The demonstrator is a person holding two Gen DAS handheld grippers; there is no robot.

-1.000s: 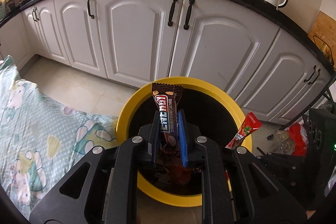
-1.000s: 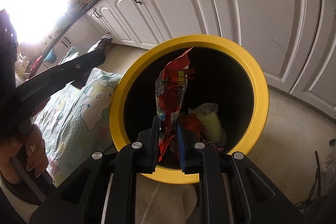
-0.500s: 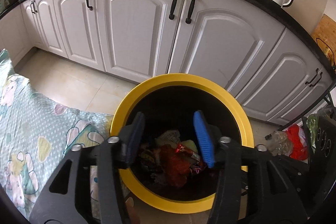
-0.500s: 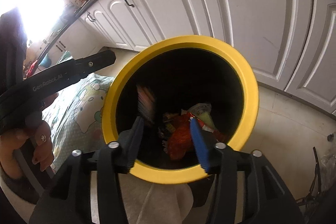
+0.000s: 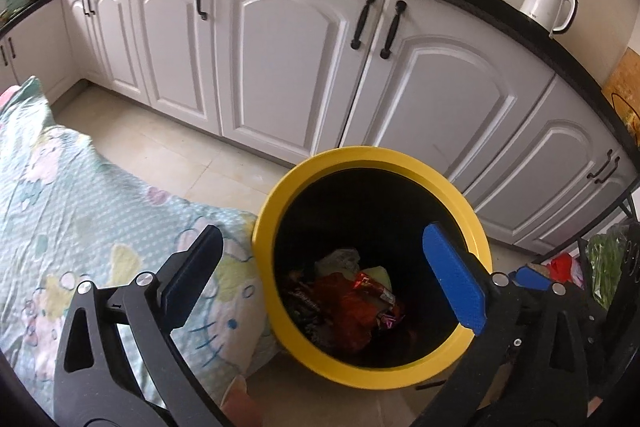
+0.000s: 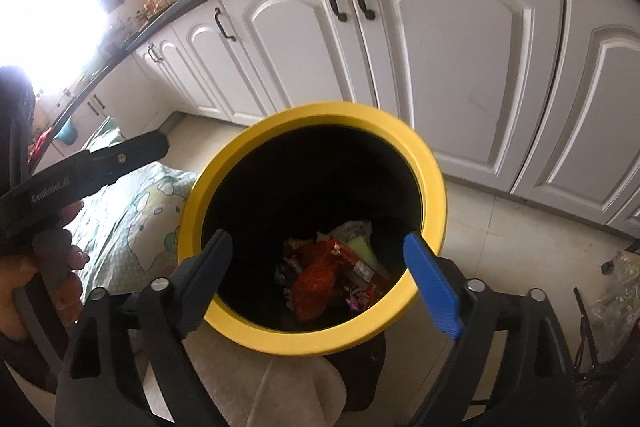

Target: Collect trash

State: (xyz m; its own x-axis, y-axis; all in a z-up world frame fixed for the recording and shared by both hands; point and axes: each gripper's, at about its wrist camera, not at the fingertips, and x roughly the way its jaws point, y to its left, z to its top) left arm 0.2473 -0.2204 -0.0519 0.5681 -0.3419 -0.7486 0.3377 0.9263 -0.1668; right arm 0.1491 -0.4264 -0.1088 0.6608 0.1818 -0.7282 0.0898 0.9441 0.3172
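A yellow-rimmed black trash bin [image 5: 276, 199] stands on the floor before white cabinets; it also shows in the right wrist view [image 6: 434, 179]. Several wrappers [image 5: 344, 303] lie at its bottom, red, brown and pale green, and show in the right wrist view [image 6: 324, 271] too. My left gripper [image 5: 324, 279] is wide open and empty above the bin's near rim. My right gripper [image 6: 320, 275] is wide open and empty over the bin's mouth. The left gripper's black finger [image 6: 120, 157] shows at the left of the right wrist view.
A table with a green cartoon-print cloth [image 5: 80, 211] lies left of the bin. White cabinets [image 5: 280, 67] under a black counter with a white kettle [image 5: 548, 3] stand behind. Bags and clutter [image 5: 592, 267] sit at the right by a black frame.
Both grippers let go of their wrappers, a brown bar and a red packet, which fell into the bin. Both pairs of jaws have opened wider and pulled back a little.
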